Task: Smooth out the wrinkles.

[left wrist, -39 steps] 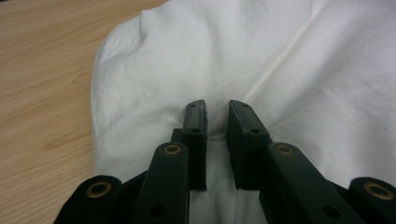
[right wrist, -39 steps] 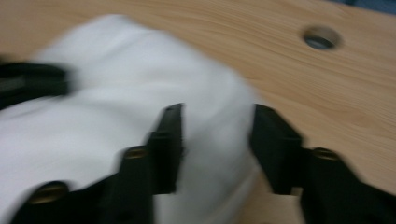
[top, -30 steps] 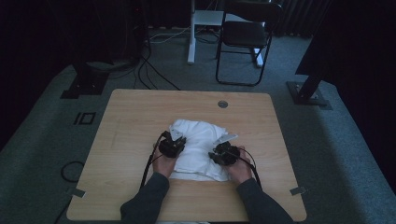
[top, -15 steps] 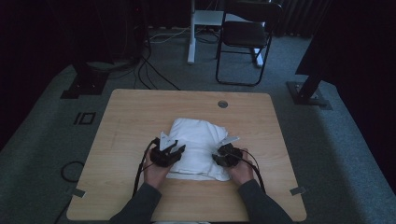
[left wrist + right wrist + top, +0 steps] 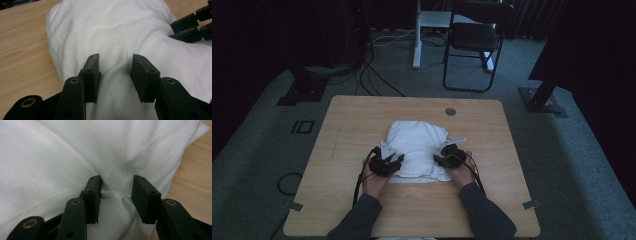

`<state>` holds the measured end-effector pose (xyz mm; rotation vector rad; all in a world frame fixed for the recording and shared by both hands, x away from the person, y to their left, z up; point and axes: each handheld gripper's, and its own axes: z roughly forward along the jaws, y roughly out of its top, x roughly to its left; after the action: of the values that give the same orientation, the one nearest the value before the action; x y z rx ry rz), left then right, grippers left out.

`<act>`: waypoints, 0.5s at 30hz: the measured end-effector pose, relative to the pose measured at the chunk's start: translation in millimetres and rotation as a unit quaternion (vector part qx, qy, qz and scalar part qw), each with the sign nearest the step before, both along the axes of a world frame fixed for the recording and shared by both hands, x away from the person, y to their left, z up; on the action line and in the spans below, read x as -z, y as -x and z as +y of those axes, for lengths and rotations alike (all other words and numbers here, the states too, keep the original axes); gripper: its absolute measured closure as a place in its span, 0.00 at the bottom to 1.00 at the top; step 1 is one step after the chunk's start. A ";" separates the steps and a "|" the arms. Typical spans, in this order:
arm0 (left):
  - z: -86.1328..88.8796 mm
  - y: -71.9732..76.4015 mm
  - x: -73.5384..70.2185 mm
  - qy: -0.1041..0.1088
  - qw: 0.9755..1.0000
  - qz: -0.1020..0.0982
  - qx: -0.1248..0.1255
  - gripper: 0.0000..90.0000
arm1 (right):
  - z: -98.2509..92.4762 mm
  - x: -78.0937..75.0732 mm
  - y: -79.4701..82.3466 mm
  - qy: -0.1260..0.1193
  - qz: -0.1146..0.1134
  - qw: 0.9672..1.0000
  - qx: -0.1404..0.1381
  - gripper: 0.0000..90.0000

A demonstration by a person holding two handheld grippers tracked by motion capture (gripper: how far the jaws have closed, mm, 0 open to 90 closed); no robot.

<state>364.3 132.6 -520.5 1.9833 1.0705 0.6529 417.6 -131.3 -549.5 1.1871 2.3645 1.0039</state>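
A white folded cloth (image 5: pixel 418 140) lies on the middle of the wooden table (image 5: pixel 352 125). My left gripper (image 5: pixel 394 159) rests at its near left edge and my right gripper (image 5: pixel 441 159) at its near right edge, both pointing inward. In the left gripper view the left gripper (image 5: pixel 115 58) stands open over the cloth (image 5: pixel 110 27), its jaws having just been opening; the right gripper's jaws (image 5: pixel 190 27) show at the top right. In the right gripper view the right gripper (image 5: pixel 117 180) is open, having just been opening, with a loose fold of cloth (image 5: pixel 75 150) between the pads.
A round grommet hole (image 5: pixel 450 111) sits in the table behind the cloth. Beyond the table stand a black folding chair (image 5: pixel 474 40) and a white desk leg (image 5: pixel 417 45). Cables (image 5: pixel 372 75) and black stand bases (image 5: pixel 302 92) lie on the grey carpet.
Both grippers' jaws have opened and let go of the cloth. The left hand has drawn back a little toward the near left; the right has shifted slightly.
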 end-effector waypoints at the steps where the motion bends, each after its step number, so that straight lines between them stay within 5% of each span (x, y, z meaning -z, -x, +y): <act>1: 0.3 -2.8 -0.5 -0.001 1.000 0.001 -0.004 0.66 | 1.8 -0.5 -3.2 0.001 0.001 1.000 0.001 0.64; 7: 2.5 -16.6 -1.8 0.006 1.000 0.007 -0.016 0.66 | 6.1 -2.0 -21.9 0.001 0.008 1.000 0.010 0.60; 11: 5.9 -18.9 -5.3 0.035 0.999 0.014 -0.023 0.60 | 3.7 -5.0 -26.6 -0.005 0.007 1.000 0.012 0.51; 15: 18.2 -13.8 -19.5 0.058 0.997 0.005 -0.041 0.51 | -13.8 -27.7 -19.6 -0.048 -0.021 0.998 0.031 0.38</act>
<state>378.1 150.8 -501.0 1.8528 1.1748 0.6112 437.1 -145.1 -521.8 1.2522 2.2566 1.1205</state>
